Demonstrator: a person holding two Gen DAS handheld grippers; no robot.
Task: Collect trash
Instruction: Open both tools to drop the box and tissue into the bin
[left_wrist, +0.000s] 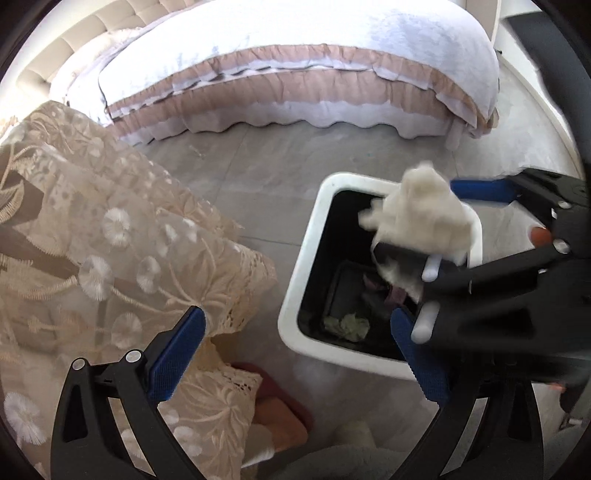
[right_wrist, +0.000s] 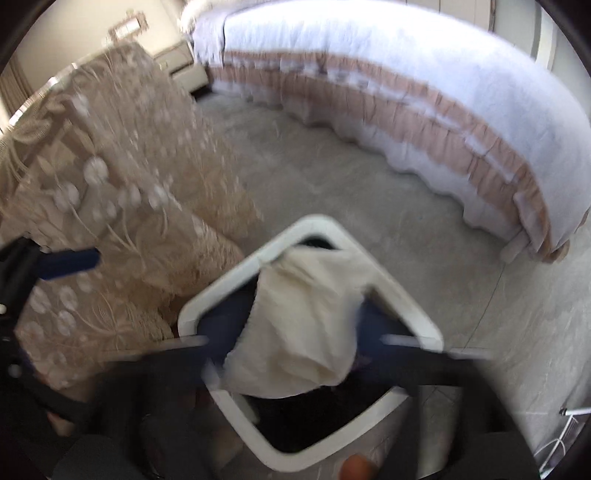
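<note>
A white bin (left_wrist: 314, 258) with a dark inside stands on the grey floor; it also shows in the right wrist view (right_wrist: 229, 284). A greenish crumpled scrap (left_wrist: 347, 326) and purplish bits (left_wrist: 391, 291) lie at its bottom. My right gripper (left_wrist: 428, 221) reaches in from the right over the bin, a crumpled white tissue (left_wrist: 421, 214) between its blue pads. In the blurred right wrist view my right gripper (right_wrist: 295, 332) has the tissue (right_wrist: 303, 332) between its fingers above the bin's opening. My left gripper (left_wrist: 299, 354) is open and empty beside the bin's near left corner.
A beige lace-covered chair or table (left_wrist: 110, 258) stands left of the bin. A bed (left_wrist: 295, 74) with a white and pink ruffled cover runs across the far side. A red and orange item (left_wrist: 280, 413) lies on the floor under the lace cloth.
</note>
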